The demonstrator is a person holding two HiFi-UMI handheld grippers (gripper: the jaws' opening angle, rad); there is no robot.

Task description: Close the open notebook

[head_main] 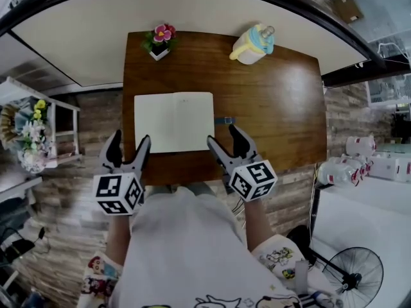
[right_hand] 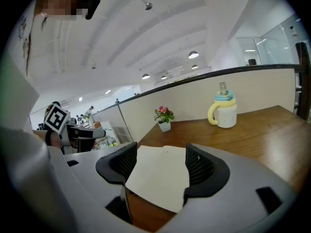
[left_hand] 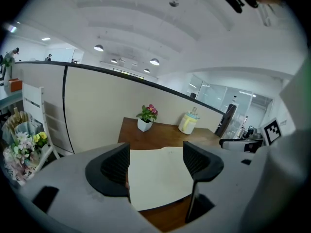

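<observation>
Notebook point(head_main: 174, 122) open flat, long axis left-right (spine front-back).

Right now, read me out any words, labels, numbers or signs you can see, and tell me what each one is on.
No text here can be read.
On the notebook: a faint mark near the top of the open pages, too small to read.
On the left gripper and right gripper: the cubes bear black-and-white square patterns, no letters or numbers.
On the mug: no legible print.
</observation>
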